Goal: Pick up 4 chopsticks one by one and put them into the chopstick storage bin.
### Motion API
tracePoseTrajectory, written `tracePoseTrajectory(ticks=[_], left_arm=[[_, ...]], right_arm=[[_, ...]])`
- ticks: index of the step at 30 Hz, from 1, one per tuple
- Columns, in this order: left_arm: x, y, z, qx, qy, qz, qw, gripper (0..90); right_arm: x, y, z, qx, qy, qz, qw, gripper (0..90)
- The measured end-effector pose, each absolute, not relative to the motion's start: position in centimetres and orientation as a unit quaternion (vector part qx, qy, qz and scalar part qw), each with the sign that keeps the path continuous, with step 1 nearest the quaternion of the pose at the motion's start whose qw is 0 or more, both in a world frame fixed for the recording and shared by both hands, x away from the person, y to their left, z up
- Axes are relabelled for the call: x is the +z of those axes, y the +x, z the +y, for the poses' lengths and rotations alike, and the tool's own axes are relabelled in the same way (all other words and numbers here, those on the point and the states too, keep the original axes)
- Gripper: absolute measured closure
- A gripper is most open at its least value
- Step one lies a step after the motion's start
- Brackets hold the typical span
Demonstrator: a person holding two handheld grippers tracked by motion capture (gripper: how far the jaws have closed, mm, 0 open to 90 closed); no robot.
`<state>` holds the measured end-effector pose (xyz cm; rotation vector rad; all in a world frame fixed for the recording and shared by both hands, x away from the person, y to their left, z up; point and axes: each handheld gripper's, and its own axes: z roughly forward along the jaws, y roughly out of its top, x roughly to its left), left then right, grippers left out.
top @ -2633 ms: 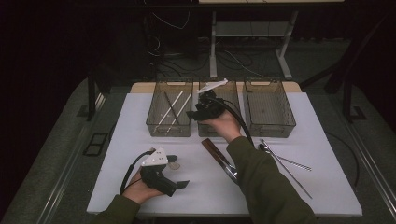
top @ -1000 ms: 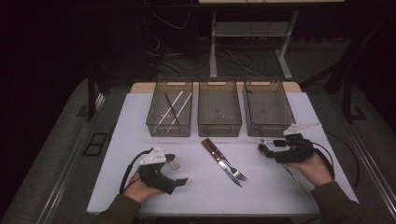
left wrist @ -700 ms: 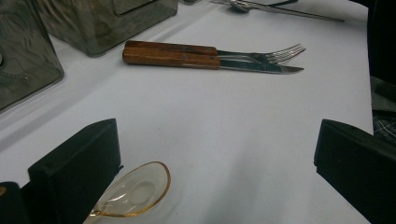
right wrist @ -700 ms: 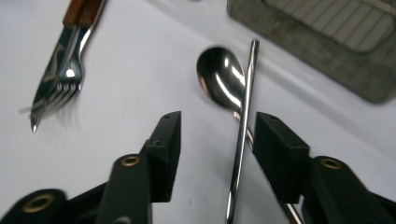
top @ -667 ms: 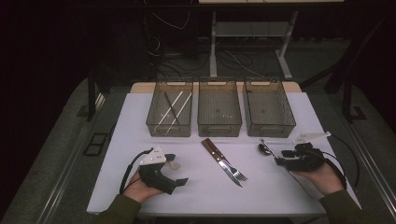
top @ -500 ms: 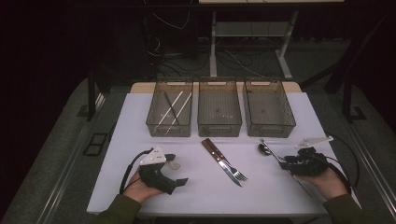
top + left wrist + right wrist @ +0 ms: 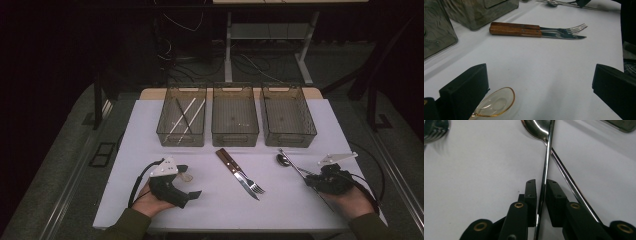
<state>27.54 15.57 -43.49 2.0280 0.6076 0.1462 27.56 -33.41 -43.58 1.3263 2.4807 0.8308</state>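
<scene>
Right gripper view shows my right gripper [image 7: 541, 192] with its jaws drawn in narrow around the handle of a steel spoon [image 7: 546, 167]; they have just been closing, and the handle runs straight up between the two pads. I can't quite tell whether both pads already press the metal or a sliver of gap remains on one side. A second thin steel rod [image 7: 571, 187], perhaps a chopstick, lies crossed under the spoon's handle and runs off to the right, just outside the jaws.

From the high view the spoon [image 7: 286, 161] lies on the table [image 7: 150, 120] at its right, in front of the rightmost of three clear bins [image 7: 288, 116], with my right gripper [image 7: 311, 179] at the handle's near end. A knife and fork [image 7: 241, 175] with wooden handles lie side by side in the middle of the table. The left bin [image 7: 182, 122] already holds chopsticks [image 7: 186, 116].

My left gripper [image 7: 192, 194] rests on the table with its jaws wide apart and nothing between them; a small amber-rimmed clear spoon [image 7: 493, 103] lies just beside one jaw.

I judge this to be the grasp step in sorting cutlery into the bins. Next I should finish the squeeze, then lift the spoon straight up so it clears the rod beneath without dragging it, and carry it toward a bin. The thin handle could pivot in the pads, so a firm grip comes first.
</scene>
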Motion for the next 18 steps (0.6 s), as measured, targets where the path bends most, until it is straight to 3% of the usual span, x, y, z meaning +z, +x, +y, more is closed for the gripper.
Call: tracePoseTrajectory(ticks=[18], left_arm=[[-43.47,27.55,15.54,0.061,0.835,0.249,0.487,0.0]], right_arm=[[-43.96,27.58,-33.61,0.286,0.457,0.835,0.112,85.9]])
